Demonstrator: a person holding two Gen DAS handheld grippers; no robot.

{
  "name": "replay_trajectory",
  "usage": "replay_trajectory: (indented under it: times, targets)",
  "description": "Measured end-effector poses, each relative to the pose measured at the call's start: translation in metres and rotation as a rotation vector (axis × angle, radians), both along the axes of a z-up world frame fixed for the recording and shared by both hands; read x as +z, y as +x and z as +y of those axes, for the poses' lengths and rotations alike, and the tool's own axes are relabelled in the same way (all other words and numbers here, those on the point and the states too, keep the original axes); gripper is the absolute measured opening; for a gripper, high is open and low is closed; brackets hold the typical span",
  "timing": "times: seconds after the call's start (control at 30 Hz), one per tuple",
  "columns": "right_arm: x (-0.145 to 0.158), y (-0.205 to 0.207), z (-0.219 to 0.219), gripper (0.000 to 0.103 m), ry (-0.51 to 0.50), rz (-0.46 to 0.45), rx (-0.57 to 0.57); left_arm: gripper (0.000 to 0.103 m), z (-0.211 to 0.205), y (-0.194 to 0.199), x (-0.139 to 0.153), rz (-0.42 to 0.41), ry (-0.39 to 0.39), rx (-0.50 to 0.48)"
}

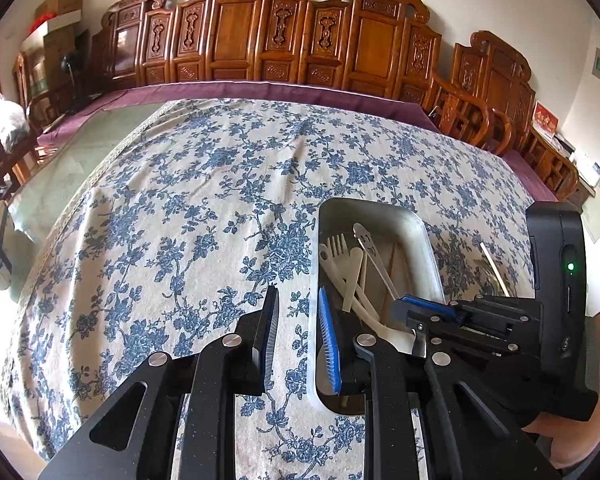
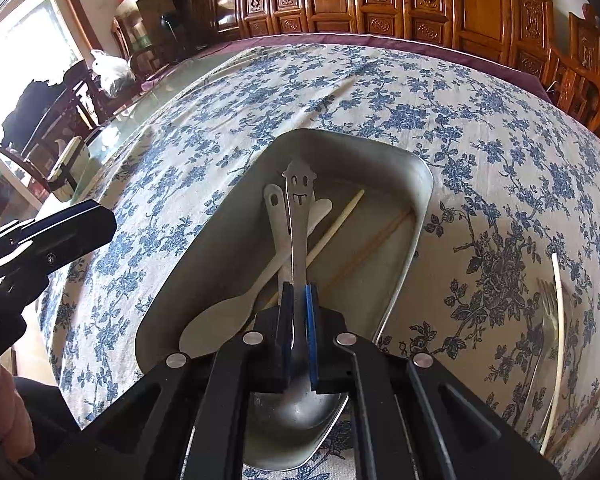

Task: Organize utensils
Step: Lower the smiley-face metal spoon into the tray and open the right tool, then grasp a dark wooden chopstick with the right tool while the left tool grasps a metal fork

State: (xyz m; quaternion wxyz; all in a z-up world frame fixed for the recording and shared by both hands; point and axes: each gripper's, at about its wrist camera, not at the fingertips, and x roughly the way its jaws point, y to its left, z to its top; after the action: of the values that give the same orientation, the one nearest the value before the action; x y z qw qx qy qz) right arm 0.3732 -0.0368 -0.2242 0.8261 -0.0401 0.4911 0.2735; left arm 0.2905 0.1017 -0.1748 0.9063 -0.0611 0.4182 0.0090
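A metal tray (image 2: 420, 176) sits on the flowered tablecloth and holds white plastic utensils: a spoon (image 2: 220, 316), a fork (image 1: 338, 244), a knife (image 1: 354, 276), plus pale chopsticks (image 2: 340, 220). My right gripper (image 2: 300, 294) is shut on a metal spoon (image 2: 298, 208) with a smiling face on its handle. It holds the spoon low over the tray, handle pointing away, bowl under the gripper. My left gripper (image 1: 300, 320) stands open at the tray's left rim (image 1: 314, 360) with nothing pinched. The right gripper (image 1: 404, 306) also shows in the left wrist view.
On the cloth right of the tray lie a metal fork (image 2: 548, 320), a white chopstick (image 2: 560, 320) and a wooden chopstick (image 2: 580, 412). Carved wooden chairs (image 1: 284, 32) line the table's far edge. One left gripper finger (image 2: 80, 228) reaches in beside the tray.
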Motion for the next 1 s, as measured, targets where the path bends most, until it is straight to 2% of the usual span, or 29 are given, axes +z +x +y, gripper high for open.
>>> replay_trajectory:
  times: [0.33,0.47,0.53,0.67,0.7,0.73,0.8,0.83,0.93,1.0]
  targets:
    - [0.014,-0.004,-0.009,0.009,0.022,-0.033,0.005,0.019,-0.004,-0.001,0.001,-0.006,0.003,-0.007]
    - [0.029,-0.015,-0.031,0.009,0.033,-0.075,0.011,0.02,-0.014,-0.001,0.003,-0.012,0.008,-0.025]
    - [0.036,-0.022,-0.045,0.009,0.027,-0.097,0.012,0.028,-0.022,-0.002,0.005,-0.021,0.011,-0.042]
    - [0.047,-0.038,-0.089,0.009,-0.004,-0.138,-0.01,0.032,-0.041,-0.002,0.006,-0.027,0.021,-0.087]
    - [0.048,-0.04,-0.105,0.009,-0.012,-0.141,-0.028,0.04,-0.046,-0.003,0.007,-0.03,0.023,-0.098]
    - [0.049,-0.042,-0.116,0.01,-0.019,-0.143,-0.041,0.049,-0.051,-0.003,0.007,-0.034,0.024,-0.107]
    - [0.049,-0.046,-0.146,0.019,-0.035,-0.147,-0.081,0.056,-0.06,-0.005,0.007,-0.041,0.026,-0.125]
    - [0.048,-0.048,-0.158,0.023,-0.045,-0.149,-0.099,0.059,-0.067,-0.005,0.007,-0.045,0.028,-0.138]
    - [0.04,-0.052,-0.199,0.025,-0.072,-0.138,-0.167,0.067,-0.084,-0.007,0.004,-0.046,0.03,-0.167]
    - [0.031,-0.053,-0.221,0.029,-0.081,-0.12,-0.211,0.067,-0.096,-0.008,0.0,-0.04,0.033,-0.19]
